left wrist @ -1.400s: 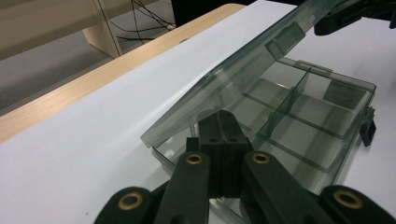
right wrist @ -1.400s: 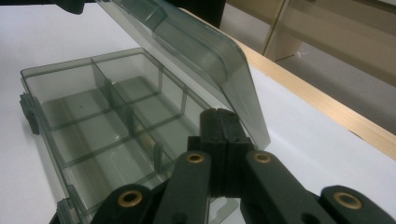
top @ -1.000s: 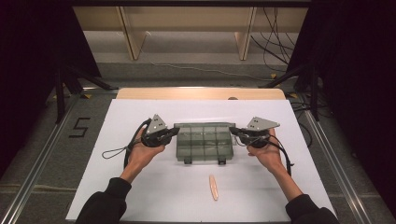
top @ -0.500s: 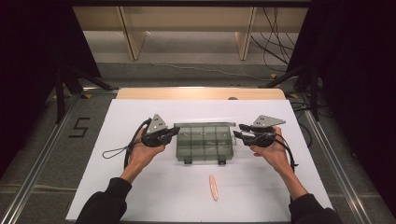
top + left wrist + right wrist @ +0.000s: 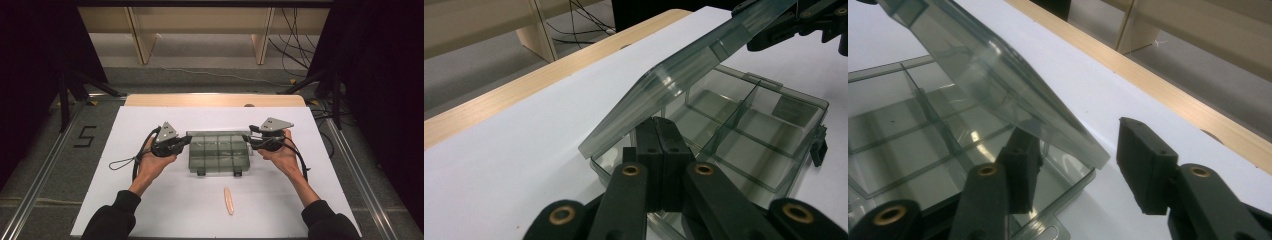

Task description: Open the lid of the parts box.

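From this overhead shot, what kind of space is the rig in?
Probably a lab data-capture station, not a home. A white sheet-covered table sits between black curtains, with loose cables on the grey floor and a taped numeral 5 beside metal rails. A smoky clear plastic compartment box sits mid-table.

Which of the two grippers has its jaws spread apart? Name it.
The right gripper: its jaws stand apart, straddling the raised lid corner of the box. The left gripper has its jaws pressed together.
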### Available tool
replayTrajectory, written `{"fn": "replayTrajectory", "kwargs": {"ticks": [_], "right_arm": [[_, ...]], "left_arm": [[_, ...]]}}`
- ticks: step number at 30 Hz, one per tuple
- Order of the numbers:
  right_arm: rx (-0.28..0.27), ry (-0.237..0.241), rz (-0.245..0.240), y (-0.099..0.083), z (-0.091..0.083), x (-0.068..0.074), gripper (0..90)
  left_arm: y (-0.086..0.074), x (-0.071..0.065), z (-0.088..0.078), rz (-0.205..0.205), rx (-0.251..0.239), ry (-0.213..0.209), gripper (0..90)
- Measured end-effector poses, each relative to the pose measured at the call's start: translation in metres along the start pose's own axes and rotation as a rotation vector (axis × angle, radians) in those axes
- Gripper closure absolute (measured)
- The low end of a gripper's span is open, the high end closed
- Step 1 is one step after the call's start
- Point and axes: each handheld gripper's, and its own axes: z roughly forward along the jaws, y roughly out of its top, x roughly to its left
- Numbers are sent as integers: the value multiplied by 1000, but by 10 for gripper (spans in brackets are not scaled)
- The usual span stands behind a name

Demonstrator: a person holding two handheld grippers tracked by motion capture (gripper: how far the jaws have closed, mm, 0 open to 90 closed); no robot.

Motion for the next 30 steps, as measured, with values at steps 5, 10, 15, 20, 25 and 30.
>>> {"fn": "replayTrajectory", "kwargs": {"ticks": [5,10,15,20,25,30], "right_arm": [[-6,7,9,1,-1,0,647],[-4,0,7,2,-2,1,667],[1,-3,13,3,-2,1,679],[1,-7,26,4,-3,2,692],[-5,-18,43,4,-3,2,732],[2,-35,63,6,-2,1,769]], "left_arm": [[-1,-1,1,-9,9,-5,851],[-6,-2,2,-72,64,-7,750],[-14,-4,6,-127,167,-6,658],[-21,-7,12,-168,245,15,600],[-27,-10,19,-186,300,7,538],[-30,-10,23,-203,326,-3,590]]}}
